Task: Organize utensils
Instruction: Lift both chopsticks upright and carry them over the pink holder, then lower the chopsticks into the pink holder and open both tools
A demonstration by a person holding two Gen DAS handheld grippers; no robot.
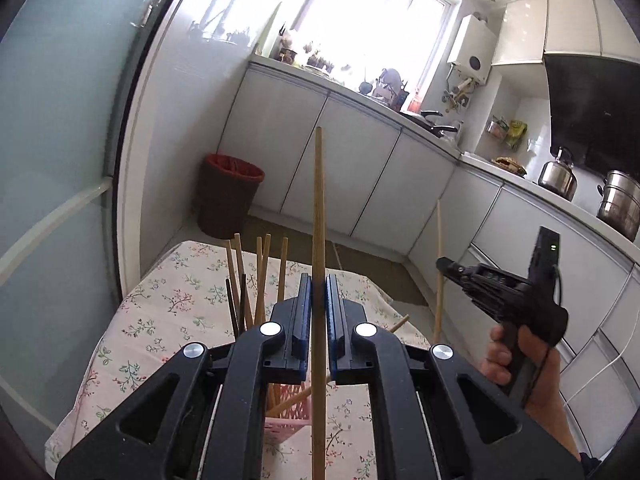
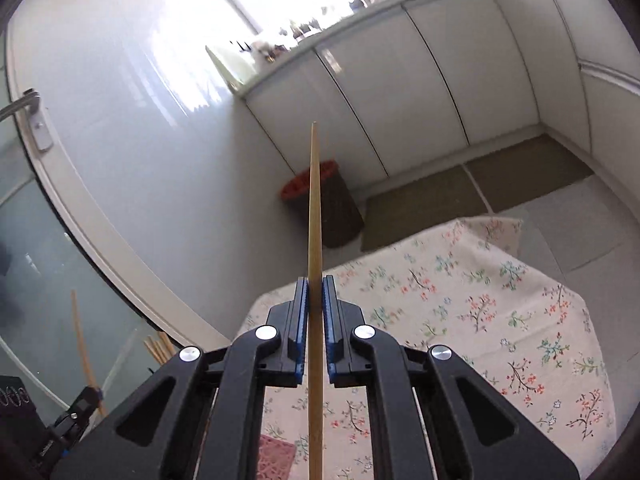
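Left wrist view: the left gripper (image 1: 319, 280) has its blue pads pressed onto one chopstick (image 1: 319, 200), which runs lengthwise between the jaws, its tip far ahead and its tail reaching back under the camera. Just below and behind the pads sits the pink holder (image 1: 286, 412) on the floral cloth (image 1: 160, 320), with several chopsticks already standing in it left of the gripper and one lying slantwise across its rim. The holder is mostly hidden by the gripper body, so aiming the tail into it is partly blind; the stick could catch the rim or the slanted one and tip the light holder. To the right of the holder, the right gripper (image 1: 442, 264) hangs in a hand (image 1: 516, 356) with a second chopstick (image 1: 439, 272) upright in it. The two sticks are near enough that a hasty move could cross them.

Right wrist view: the right gripper (image 2: 316, 284) pinches its chopstick (image 2: 314, 208) the same lengthwise way, tip forward, tail under the camera. A corner of the holder (image 2: 276, 456) shows below and left of the jaws, with cloth (image 2: 480, 300) spreading to the right of it. The grip is only a narrow stretch on a smooth, tapered stick, so it may pivot or slide if the tail bumps anything. Releasing above the holder rather than inside could let it bounce out onto the cloth or floor.
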